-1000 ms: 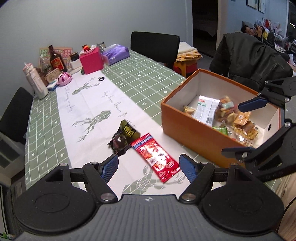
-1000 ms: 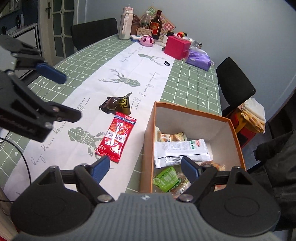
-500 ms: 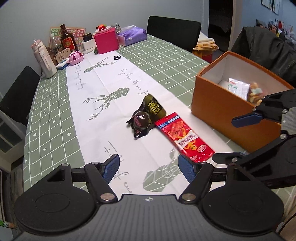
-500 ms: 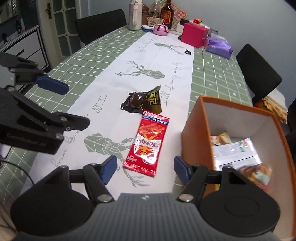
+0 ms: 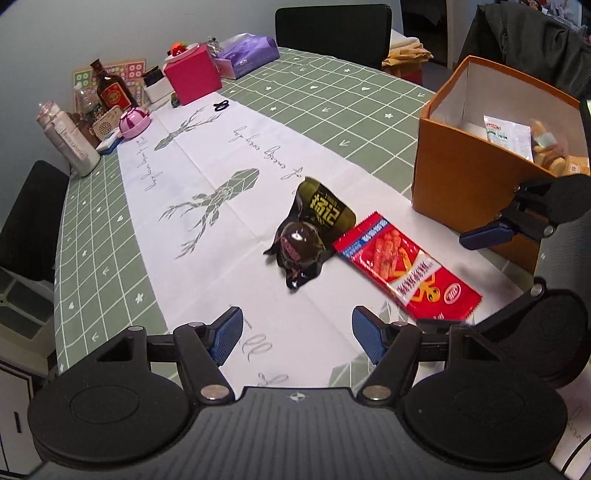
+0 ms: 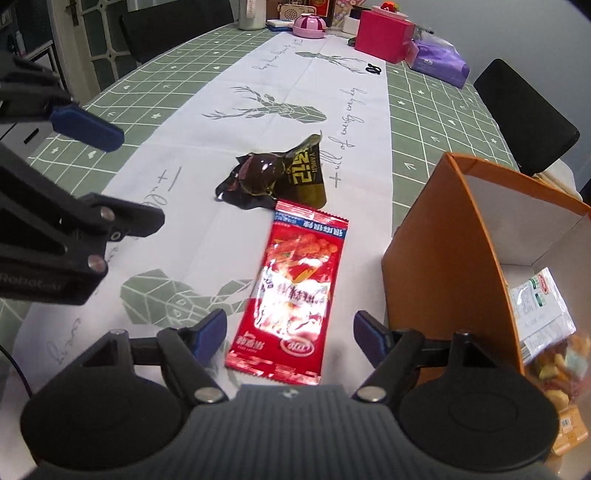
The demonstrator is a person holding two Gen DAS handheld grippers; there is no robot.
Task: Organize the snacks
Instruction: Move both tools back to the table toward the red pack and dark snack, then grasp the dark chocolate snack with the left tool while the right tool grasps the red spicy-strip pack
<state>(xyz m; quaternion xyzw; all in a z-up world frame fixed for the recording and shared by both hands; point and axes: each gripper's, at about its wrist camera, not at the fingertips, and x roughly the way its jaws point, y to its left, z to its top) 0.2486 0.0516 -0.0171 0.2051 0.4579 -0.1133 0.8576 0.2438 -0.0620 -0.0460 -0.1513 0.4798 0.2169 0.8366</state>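
A red snack packet (image 5: 408, 271) (image 6: 293, 291) lies flat on the white table runner. A dark brown packet (image 5: 314, 230) (image 6: 277, 177) lies just beyond it, touching its far end. An orange box (image 5: 476, 177) (image 6: 454, 258) with several snacks inside stands to the right. My left gripper (image 5: 297, 334) is open and empty, a short way in front of the dark packet. My right gripper (image 6: 290, 334) is open and empty, low over the near end of the red packet, next to the box.
At the table's far end stand a pink box (image 5: 192, 75), a purple pack (image 5: 247, 55), a brown bottle (image 5: 110, 92), a pink dish (image 5: 133, 122) and white bottles (image 5: 70, 144). Black chairs (image 5: 332, 27) stand around the table. The right gripper also shows in the left wrist view (image 5: 517, 221).
Both grippers have moved left, away from the box, and lower toward the two packets. The right gripper now hovers over the red packet's near end. Both stay open.
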